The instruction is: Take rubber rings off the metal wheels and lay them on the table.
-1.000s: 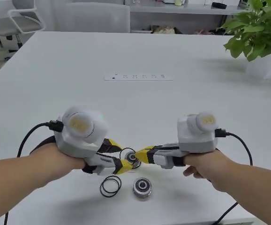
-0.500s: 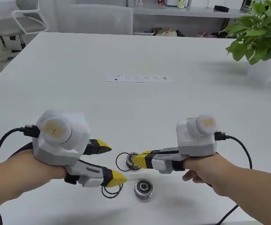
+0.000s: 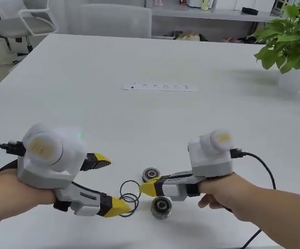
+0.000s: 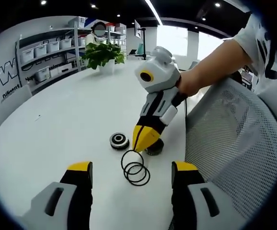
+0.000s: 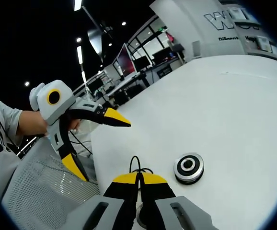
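Note:
Two metal wheels lie near the table's front edge, one (image 3: 151, 174) behind my right gripper's tip and one (image 3: 161, 206) in front of it. My right gripper (image 3: 141, 189) is shut on a thin black rubber ring (image 3: 130, 187), whose loop pokes out past its yellow tips (image 5: 139, 177). That ring hangs low, over two loose rings (image 3: 129, 198) lying flat on the table. My left gripper (image 3: 110, 184) is open, its jaws wide apart with nothing between them, a little left of the rings (image 4: 137, 173). The right gripper (image 4: 142, 139) comes into the left gripper view from the right.
A white power strip (image 3: 159, 87) lies mid-table. A potted plant (image 3: 290, 41) stands at the far right. Cables trail from both grippers toward the front edge. An office chair (image 3: 15, 21) and shelving stand beyond the table.
My left gripper has opened and pulled back to the left. The ring has come away from the wheel, which now lies on the table. The right gripper has dropped towards the loose rings.

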The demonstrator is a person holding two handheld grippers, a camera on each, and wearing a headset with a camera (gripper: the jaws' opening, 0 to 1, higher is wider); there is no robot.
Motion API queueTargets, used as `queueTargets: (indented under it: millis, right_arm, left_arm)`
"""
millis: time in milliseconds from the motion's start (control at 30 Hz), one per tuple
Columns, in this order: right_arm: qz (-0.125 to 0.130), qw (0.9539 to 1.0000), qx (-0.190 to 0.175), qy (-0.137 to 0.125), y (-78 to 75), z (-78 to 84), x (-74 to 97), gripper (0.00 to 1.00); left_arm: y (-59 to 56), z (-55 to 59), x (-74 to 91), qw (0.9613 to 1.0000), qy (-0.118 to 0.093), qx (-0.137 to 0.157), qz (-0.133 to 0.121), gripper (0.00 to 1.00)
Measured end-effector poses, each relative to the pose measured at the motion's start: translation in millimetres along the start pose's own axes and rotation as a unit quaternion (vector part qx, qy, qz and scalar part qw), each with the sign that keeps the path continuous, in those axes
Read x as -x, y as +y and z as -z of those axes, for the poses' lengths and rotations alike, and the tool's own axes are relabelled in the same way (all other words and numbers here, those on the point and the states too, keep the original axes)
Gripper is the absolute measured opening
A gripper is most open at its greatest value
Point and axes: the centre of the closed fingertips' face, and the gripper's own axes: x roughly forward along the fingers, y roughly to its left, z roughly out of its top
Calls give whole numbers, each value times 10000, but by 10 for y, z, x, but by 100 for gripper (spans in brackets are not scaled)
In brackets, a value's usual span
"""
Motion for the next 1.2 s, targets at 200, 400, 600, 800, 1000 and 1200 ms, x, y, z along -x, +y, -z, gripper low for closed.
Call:
queueTargets:
  millis: [200, 400, 600, 800, 1000, 1200]
  right_arm:
    - [-48, 9998, 41, 167, 44, 69, -62, 0]
    - [3, 9993, 150, 352, 51, 161, -102, 0]
    - [127, 9990, 316, 295, 7, 128, -95, 1]
    - [252, 9981, 492, 253, -42, 109, -72, 8]
    - [373, 9980, 502, 47, -115, 6, -3, 15]
    - [551, 9972, 417, -272, -231, -134, 111, 17]
  left_arm:
    - [3, 40, 56, 10000, -2, 82, -47, 65]
    - [10, 41, 89, 9998, -23, 147, -107, 65]
    - [15, 56, 100, 9998, -11, 168, -135, 65]
    - [26, 69, 102, 9997, 22, 174, -153, 65]
    - [46, 75, 93, 9997, 47, 191, -169, 64]
    - [103, 77, 80, 9993, 53, 316, -182, 63]
